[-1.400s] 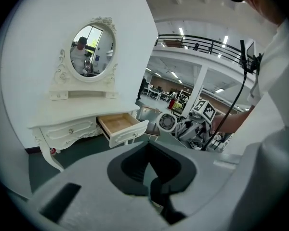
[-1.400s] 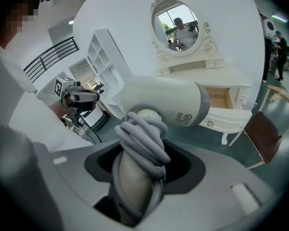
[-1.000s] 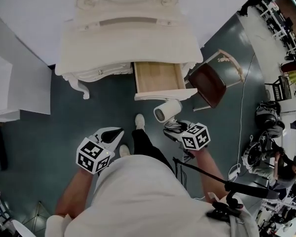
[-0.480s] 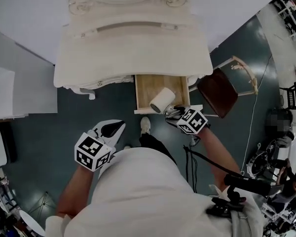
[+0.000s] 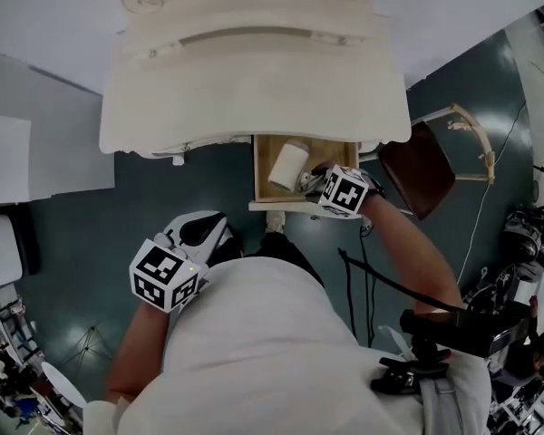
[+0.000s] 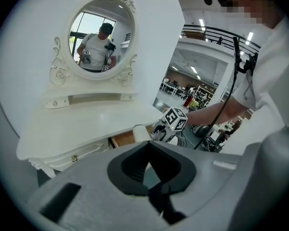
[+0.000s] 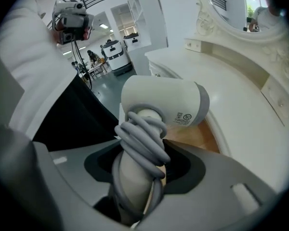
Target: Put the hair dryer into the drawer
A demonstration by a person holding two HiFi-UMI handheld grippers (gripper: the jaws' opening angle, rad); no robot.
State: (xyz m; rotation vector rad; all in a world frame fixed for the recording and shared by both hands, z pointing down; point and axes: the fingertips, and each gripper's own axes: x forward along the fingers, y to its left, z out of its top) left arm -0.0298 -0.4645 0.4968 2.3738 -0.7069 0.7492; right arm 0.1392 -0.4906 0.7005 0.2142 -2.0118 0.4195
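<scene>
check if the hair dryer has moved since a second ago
Yes. The hair dryer, held by the right gripper, was outside the drawer, short of its front; now it is over the open inside, nearer the dressing table.

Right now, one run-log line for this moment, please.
right gripper: shut on white cord-wrapped hair dryer | position: over open wooden drawer | left gripper: shut, empty

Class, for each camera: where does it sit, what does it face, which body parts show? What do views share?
Head view: on the head, facing down at dressing table, open drawer; torso, arms show.
Left gripper view: on left claw, facing the mirror; right arm shows.
Right gripper view: on right claw, facing its gripped hair dryer; torso shows.
Shared: hair dryer, drawer.
</scene>
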